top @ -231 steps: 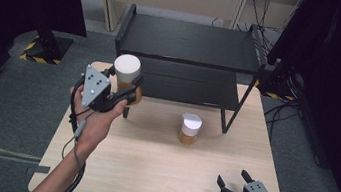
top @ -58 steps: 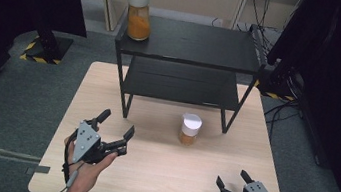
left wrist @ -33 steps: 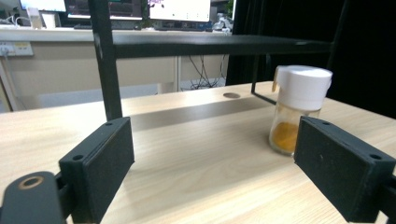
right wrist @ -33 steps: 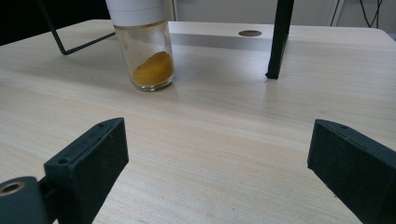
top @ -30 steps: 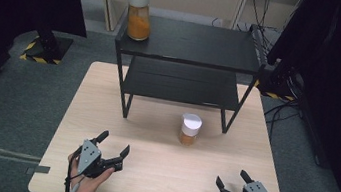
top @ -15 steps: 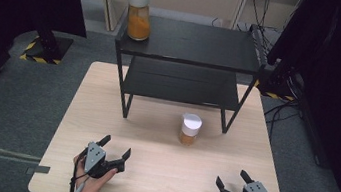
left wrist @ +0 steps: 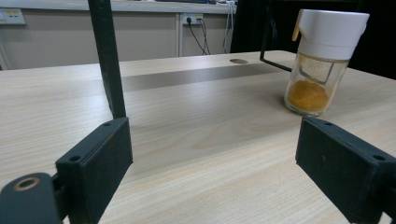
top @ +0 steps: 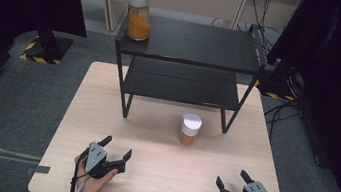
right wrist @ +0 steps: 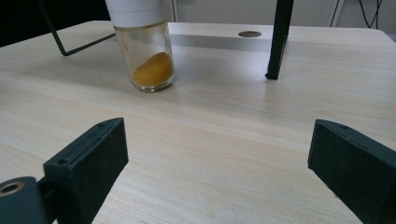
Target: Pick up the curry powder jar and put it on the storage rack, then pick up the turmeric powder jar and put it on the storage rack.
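Note:
A tall white-capped jar of orange powder [top: 138, 11] stands on the top left corner of the black two-tier shelf [top: 193, 46]. A shorter white-capped jar with a little orange powder [top: 189, 129] [left wrist: 322, 60] [right wrist: 142, 44] sits on the table in front of the shelf. My left gripper [top: 116, 150] rests near the table's front left, open and empty. Near the front right corner, my right gripper [top: 231, 178] is also open with nothing between its jaws.
The light wooden table [top: 147, 173] has its front edge just behind both grippers. A black shelf leg [left wrist: 108, 60] rises ahead of the left gripper and another shelf leg [right wrist: 279, 37] ahead of the right. Dark curtains and cables surround the table.
The left gripper, which earlier carried the tall jar, came back empty from the shelf to the table's front left and settled low there. The right gripper has not moved.

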`<state>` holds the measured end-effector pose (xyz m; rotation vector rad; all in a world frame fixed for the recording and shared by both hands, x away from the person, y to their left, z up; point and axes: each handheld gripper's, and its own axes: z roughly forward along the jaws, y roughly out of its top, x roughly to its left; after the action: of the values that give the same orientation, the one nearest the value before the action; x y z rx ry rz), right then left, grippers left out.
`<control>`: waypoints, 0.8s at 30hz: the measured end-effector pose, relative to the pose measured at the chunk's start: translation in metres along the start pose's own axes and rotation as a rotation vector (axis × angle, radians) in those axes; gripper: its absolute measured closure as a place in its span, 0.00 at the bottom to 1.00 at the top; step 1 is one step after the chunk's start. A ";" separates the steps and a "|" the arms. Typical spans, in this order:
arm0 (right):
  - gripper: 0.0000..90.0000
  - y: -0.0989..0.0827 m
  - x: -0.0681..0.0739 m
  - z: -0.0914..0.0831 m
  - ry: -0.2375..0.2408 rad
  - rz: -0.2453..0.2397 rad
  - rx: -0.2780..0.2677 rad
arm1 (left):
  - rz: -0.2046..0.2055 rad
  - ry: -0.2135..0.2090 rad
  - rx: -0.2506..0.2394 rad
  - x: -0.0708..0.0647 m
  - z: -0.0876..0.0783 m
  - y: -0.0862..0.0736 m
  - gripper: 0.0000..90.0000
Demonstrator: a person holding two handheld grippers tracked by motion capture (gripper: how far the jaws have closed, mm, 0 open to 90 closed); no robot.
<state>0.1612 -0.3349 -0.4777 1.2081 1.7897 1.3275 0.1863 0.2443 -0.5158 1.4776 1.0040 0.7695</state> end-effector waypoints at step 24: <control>0.05 0.013 0.001 0.001 0.014 -0.022 -0.021 | 0.007 -0.002 0.002 0.000 0.000 0.000 0.11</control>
<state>0.1657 -0.3322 -0.4655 1.1668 1.7894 1.3425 0.1864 0.2440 -0.5155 1.4840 0.9981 0.7720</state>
